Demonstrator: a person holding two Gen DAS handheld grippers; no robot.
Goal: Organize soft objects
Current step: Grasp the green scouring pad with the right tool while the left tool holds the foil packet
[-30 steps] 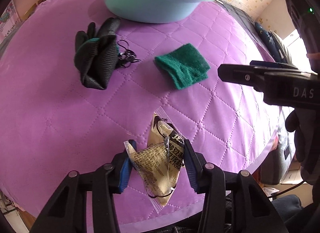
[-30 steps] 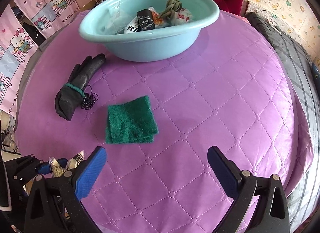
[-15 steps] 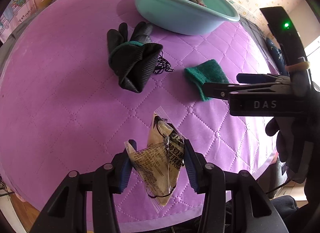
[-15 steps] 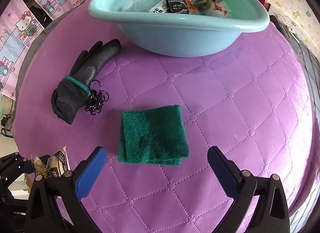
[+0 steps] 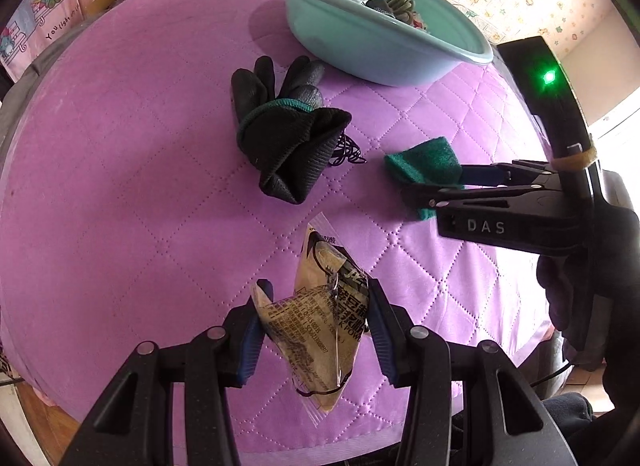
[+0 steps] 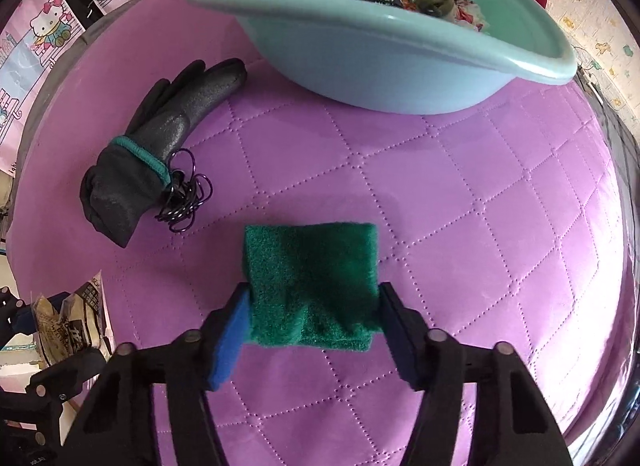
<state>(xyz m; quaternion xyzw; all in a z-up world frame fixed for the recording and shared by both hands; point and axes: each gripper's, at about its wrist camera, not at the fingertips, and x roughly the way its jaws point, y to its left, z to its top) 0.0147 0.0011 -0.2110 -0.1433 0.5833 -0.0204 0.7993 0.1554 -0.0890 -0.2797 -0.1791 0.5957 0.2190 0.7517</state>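
A folded green scouring pad (image 6: 312,266) lies on the purple quilted cover (image 6: 460,205). My right gripper (image 6: 314,306) is closing on it, with both pads against the scouring pad's sides, which bunches up a little. In the left wrist view the same right gripper (image 5: 432,189) reaches over the pad (image 5: 424,157) from the right. My left gripper (image 5: 316,298) is shut on a crumpled beige printed packet (image 5: 320,322), held above the cover's near edge. A black glove (image 6: 160,145) with a teal cuff lies to the left.
A light blue basin (image 6: 380,65) with several soft items stands at the far side. A tangle of thin dark hair ties (image 6: 182,201) lies beside the glove. A gloved hand (image 5: 580,278) holds the right gripper. Cartoon posters hang at the left.
The right gripper came down over the green pad and its wide-open jaws closed onto the pad's sides. The left gripper shifted a little with the packet still held.
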